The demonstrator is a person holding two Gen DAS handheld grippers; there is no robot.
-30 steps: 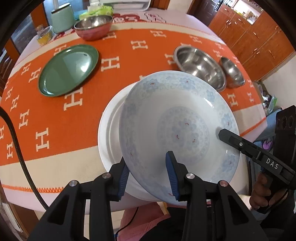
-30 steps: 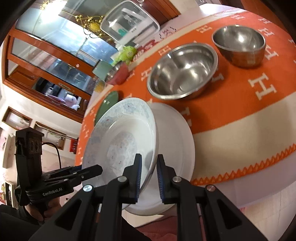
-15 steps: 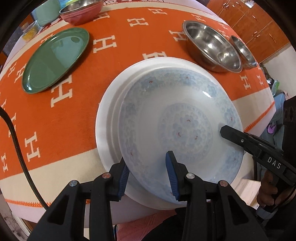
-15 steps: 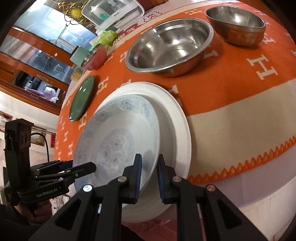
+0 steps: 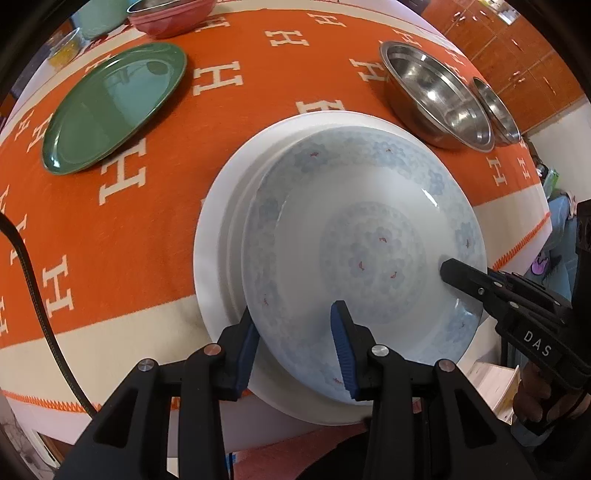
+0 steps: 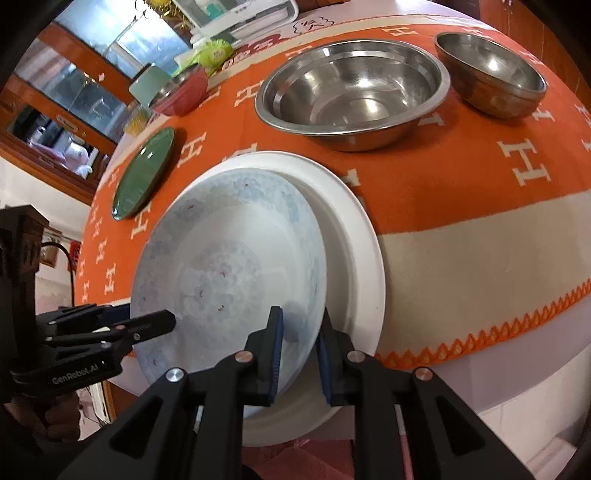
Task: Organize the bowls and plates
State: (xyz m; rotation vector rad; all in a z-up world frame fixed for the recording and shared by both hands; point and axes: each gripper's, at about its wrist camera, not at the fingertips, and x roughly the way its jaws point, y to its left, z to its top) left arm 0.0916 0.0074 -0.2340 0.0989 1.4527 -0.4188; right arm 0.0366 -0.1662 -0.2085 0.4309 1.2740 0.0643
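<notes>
A pale blue flowered plate [image 5: 362, 251] lies on a larger white plate [image 5: 221, 221] at the table's near edge. My left gripper [image 5: 295, 343] straddles its near rim, jaws apart, one finger below the rim and one above. My right gripper [image 6: 299, 347] has its jaws a little apart around the plate's right rim [image 6: 310, 280]; it shows in the left wrist view [image 5: 454, 271]. The blue plate [image 6: 229, 273] and white plate [image 6: 354, 236] show in the right wrist view.
A green plate [image 5: 110, 103] lies at the far left. A large steel bowl [image 5: 436, 99] and a small steel bowl [image 5: 495, 110] stand at the far right. A red bowl [image 5: 173, 14] stands at the back. The orange cloth [image 5: 258, 74] covers the table.
The blue plate has come down from a tilted, lifted position and now rests on the white plate. Both grippers followed it down, and the right gripper's jaws have opened a little.
</notes>
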